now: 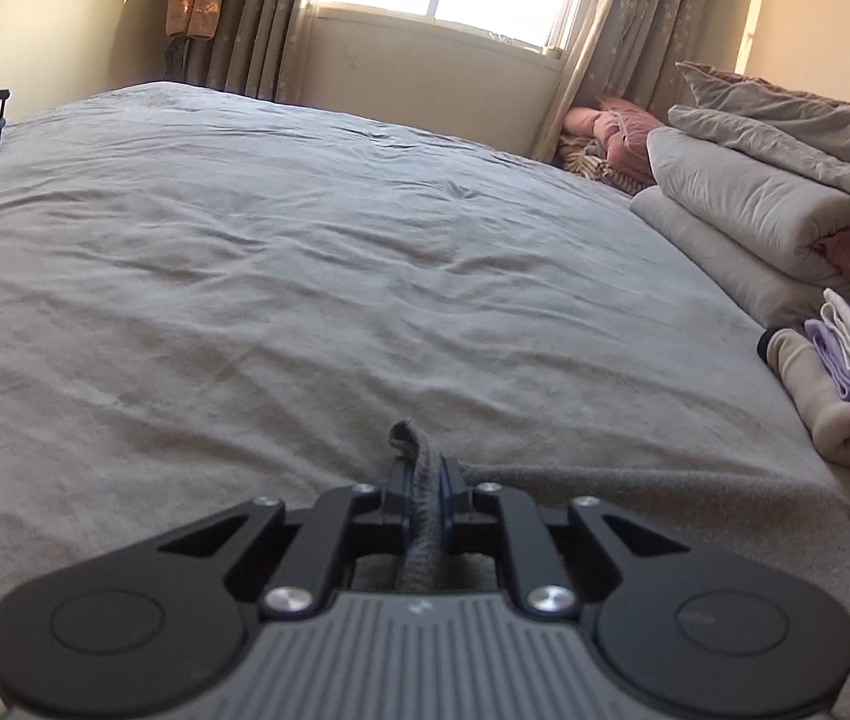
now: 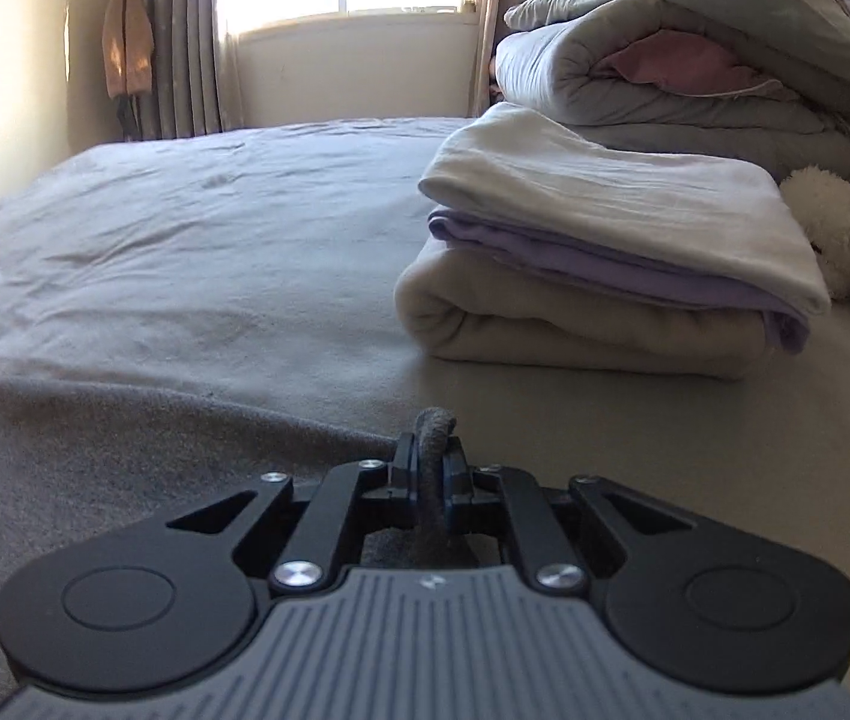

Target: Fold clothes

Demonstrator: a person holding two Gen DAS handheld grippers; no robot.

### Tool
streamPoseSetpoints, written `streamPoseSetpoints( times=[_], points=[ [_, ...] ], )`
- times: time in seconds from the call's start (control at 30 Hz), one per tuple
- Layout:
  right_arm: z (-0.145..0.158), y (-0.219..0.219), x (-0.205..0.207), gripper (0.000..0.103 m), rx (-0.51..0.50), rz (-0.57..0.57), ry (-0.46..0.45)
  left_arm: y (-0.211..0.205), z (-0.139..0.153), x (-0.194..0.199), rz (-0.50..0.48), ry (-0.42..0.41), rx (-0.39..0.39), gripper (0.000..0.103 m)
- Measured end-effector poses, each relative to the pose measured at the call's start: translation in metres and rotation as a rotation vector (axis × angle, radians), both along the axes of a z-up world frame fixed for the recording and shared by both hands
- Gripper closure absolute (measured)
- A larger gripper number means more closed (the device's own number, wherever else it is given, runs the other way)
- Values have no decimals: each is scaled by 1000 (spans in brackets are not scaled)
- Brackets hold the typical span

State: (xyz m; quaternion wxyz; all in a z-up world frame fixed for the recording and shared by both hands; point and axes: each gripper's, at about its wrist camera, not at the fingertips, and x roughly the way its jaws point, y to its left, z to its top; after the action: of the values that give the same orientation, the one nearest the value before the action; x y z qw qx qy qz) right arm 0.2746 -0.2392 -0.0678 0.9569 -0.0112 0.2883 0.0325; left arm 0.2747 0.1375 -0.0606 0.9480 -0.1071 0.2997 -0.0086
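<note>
The left gripper [image 1: 419, 480] is clenched on a bunched edge of the dark grey garment [image 1: 635, 516], and a small tuft of the cloth stands up between its fingers. The right gripper [image 2: 434, 468] is clenched in the same way on another part of that edge. The garment lies low and flat on the grey bed sheet [image 1: 305, 240], spreading to the right of the left gripper and to the left of the right gripper, so it hangs between the two. Ahead of the right gripper and a little to its right stands a stack of folded clothes [image 2: 605, 252], cream below, lilac in the middle, white on top; beside it is a white plush toy [image 2: 845, 240], and behind it the rolled duvets [image 2: 695, 72]. I judge that the step in hand is to carry the held edge forward over the rest of the cloth. To do this well, both grippers should move together at the same height, keep the edge tight between them, and lay it down straight so that no wrinkle is trapped inside the fold.
</note>
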Motion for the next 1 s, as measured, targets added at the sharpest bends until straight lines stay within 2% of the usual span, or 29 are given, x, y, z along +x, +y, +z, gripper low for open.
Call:
streamPoseSetpoints(
  times=[0.03,0.07,0.13,0.2,0.27,0.37,0.47,0.6,0.67,0.77,0.83,0.93,1.0],
  points=[
    [2,1,-2,93,-13,-3,0,-1,5,-2,5,1,13,77],
    [4,3,-4,89,-26,-6,0,-2,11,-7,22,-10,32,59],
    [12,3,-13,71,-32,-33,-18,-4,25,-18,58,-59,64,47],
    [22,1,-26,67,-14,-48,-59,-8,39,-30,48,-112,65,45],
    [31,10,-37,61,-2,-31,-85,-21,46,-35,-3,-130,47,42],
    [34,35,-49,59,9,23,-83,-49,40,-38,-88,-105,27,41],
    [26,63,-54,59,9,73,-45,-69,24,-42,-132,-67,62,41],
    [9,62,-59,59,35,47,-10,-56,5,-52,-102,-45,113,42],
    [7,45,-62,59,54,8,-5,-33,6,-55,-81,-51,78,44],
    [10,13,-69,58,131,-41,4,-6,10,-60,8,-19,97,42],
    [13,-2,-74,56,130,-104,21,14,14,-64,55,6,47,42],
    [19,-24,-85,56,223,-141,52,33,26,-76,91,49,-52,42],
    [25,-30,-96,56,273,-143,63,40,32,-84,100,87,-143,41]
  ],
)
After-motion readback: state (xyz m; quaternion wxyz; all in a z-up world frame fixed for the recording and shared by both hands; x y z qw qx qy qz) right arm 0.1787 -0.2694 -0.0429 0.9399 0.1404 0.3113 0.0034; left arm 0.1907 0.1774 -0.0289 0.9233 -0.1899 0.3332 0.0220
